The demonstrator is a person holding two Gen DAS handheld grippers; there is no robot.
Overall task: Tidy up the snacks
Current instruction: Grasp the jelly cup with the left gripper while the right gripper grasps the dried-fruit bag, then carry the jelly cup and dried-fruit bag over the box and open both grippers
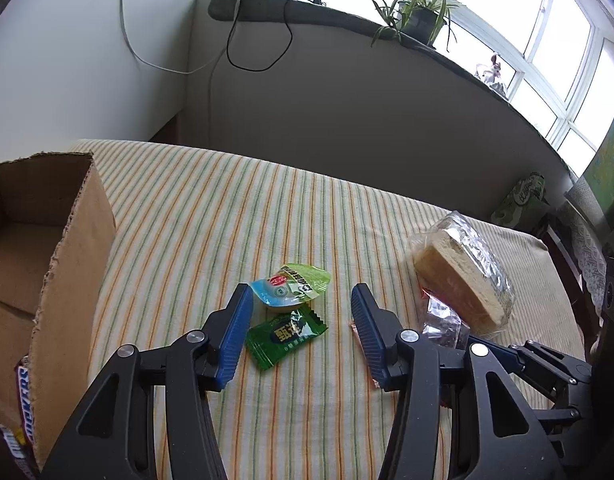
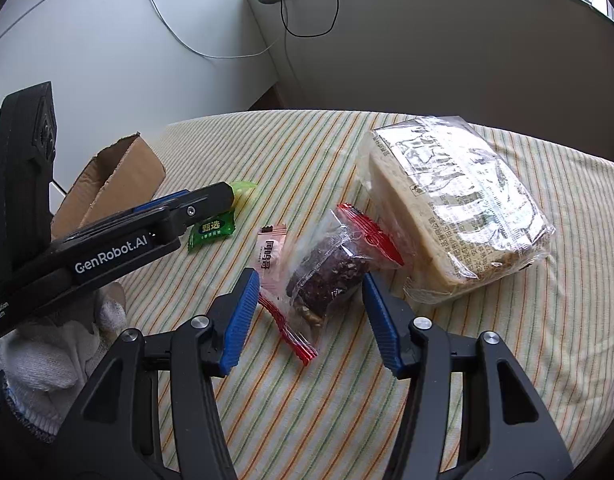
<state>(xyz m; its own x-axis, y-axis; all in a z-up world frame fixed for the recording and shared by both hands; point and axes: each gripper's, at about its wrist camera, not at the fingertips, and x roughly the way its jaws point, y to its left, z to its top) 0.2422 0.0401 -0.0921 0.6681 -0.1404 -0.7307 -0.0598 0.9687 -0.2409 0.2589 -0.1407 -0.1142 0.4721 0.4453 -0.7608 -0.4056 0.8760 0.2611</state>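
My left gripper [image 1: 301,300] stands open just above the striped cloth. A green candy packet [image 1: 285,336] lies between its jaws, untouched by the blue pads, and a jelly cup [image 1: 291,290] with a light green lid sits just beyond it. My right gripper [image 2: 310,280] is open too, straddling a brown cake [image 2: 327,272] in a clear wrapper with red ends; the pads are close to it but do not press on it. A pink candy [image 2: 269,256] lies beside the left pad. A wrapped bread loaf [image 2: 455,208] lies to the right.
An open cardboard box [image 1: 67,240] stands at the left with a Snickers bar [image 1: 25,400] at its near side. A gloved hand [image 2: 59,344] holds the left gripper [image 2: 227,196]. A wall and a windowsill with a potted plant [image 1: 419,16] lie beyond the table.
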